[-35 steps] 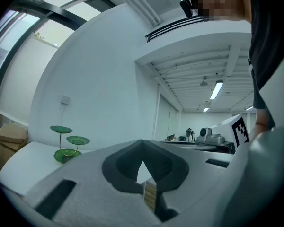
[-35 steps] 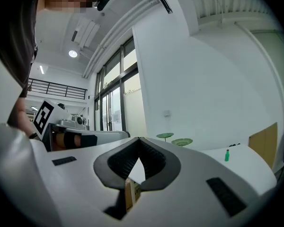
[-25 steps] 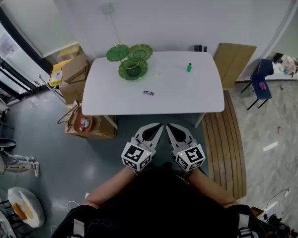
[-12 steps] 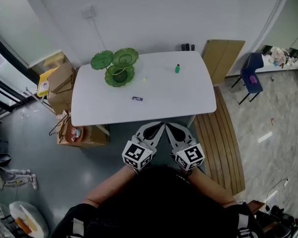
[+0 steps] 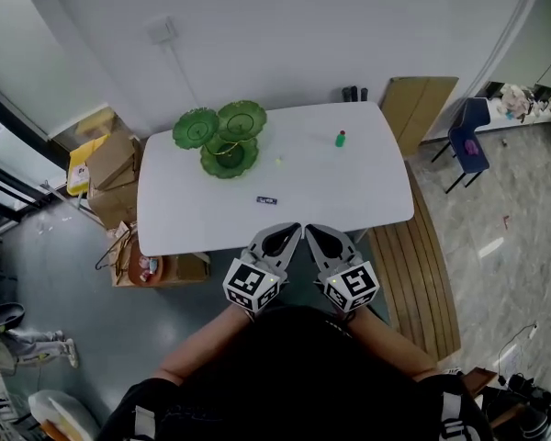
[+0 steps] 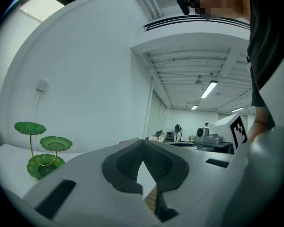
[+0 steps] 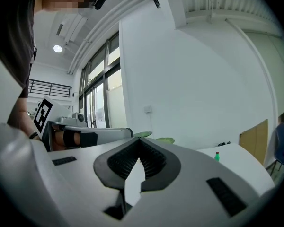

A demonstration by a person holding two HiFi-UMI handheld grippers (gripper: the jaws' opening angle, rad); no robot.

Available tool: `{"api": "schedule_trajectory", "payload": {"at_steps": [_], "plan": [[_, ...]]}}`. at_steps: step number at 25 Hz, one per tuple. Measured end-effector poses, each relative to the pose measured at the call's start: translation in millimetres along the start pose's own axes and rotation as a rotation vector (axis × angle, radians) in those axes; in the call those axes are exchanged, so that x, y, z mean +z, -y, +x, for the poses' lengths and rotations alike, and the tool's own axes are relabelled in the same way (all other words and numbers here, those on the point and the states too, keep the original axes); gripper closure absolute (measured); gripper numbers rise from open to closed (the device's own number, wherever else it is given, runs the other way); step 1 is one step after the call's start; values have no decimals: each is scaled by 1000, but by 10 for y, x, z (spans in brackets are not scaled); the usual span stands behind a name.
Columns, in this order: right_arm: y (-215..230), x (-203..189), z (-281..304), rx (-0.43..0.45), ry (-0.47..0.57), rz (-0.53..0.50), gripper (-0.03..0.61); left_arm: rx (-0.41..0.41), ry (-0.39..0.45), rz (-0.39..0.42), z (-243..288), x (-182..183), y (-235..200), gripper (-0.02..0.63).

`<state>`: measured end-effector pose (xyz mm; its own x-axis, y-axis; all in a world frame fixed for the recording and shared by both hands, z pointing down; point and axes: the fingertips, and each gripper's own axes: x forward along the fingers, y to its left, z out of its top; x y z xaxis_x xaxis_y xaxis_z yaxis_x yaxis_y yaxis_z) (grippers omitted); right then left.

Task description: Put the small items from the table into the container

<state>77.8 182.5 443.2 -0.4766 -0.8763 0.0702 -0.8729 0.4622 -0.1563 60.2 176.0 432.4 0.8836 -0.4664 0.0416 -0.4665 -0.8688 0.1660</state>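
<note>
Left gripper point(image 5: 292, 231) and right gripper point(image 5: 312, 232), fingers point(image 5: 277, 243) pressed together and empty, side by side at the near edge of the white worktop point(image 5: 367, 200). Ahead of the fingers on the worktop: small dark flat item point(image 5: 267, 200), nearest; tiny pale yellow piece point(image 5: 279, 161); small green bottle point(image 5: 341, 139), far right. Green 3-dish tiered stand point(image 5: 222, 136) stands far left, well apart from both.

Cardboard boxes point(image 5: 110, 168) stacked on floor off left edge of table point(image 5: 349, 191); yellow item point(image 5: 79, 165) seen beside them. Open brown bag point(image 5: 151, 266) set below near left corner. Wooden board point(image 5: 421, 108) leaned by far right corner. Slatted wooden platform point(image 5: 424, 274) laid on floor along right edge. Blue chair point(image 5: 466, 143) placed further right. Wall socket point(image 5: 161, 31) mounted above far left corner. Two dark objects point(image 5: 354, 93) noted behind far edge.
</note>
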Motion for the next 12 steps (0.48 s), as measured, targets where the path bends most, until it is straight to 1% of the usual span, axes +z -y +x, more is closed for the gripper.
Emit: {"api": "schedule_trajectory", "payload": {"at_steps": [7,12], "plan": [[-166,53,792,-5,-3,-7,563,-4,-3,-13,-185,121,-803,606],[-346,72,1237,-9,-9,-14,563,-10,14,-26,-374,228,-1251,606]]}}
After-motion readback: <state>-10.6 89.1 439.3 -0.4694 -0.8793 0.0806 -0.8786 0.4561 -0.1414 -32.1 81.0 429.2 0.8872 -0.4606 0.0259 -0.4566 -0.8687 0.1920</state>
